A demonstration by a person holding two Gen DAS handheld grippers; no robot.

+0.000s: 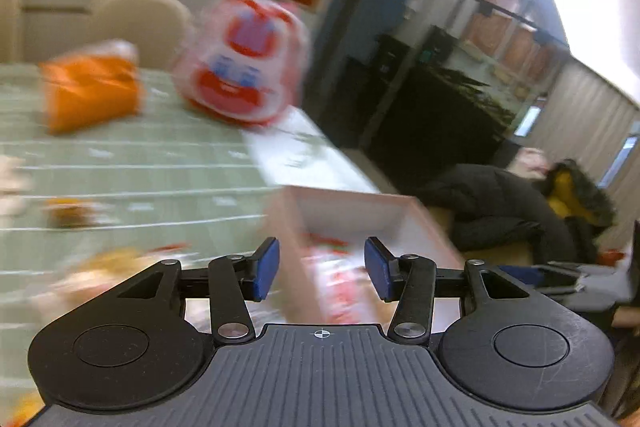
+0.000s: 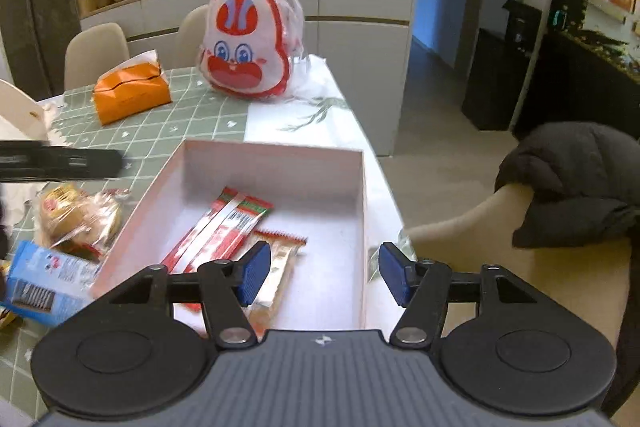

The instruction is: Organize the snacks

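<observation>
1. My right gripper (image 2: pixel 320 273): blue pads spread apart, nothing between them, hovering over the near end of the shallow pink cardboard box (image 2: pixel 362 187).
2. Inside that box: long red-and-white stick packets (image 2: pixel 218 231) plus a flat clear-wrapped bar (image 2: pixel 276 267).
3. My left gripper (image 1: pixel 322 269): jaws parted, empty (view heavily blurred).
4. Outside the box on the green checked tablecloth (image 2: pixel 192 119): clear-bagged round pastry (image 2: pixel 76 217), blue snack pack (image 2: pixel 44 281).
</observation>
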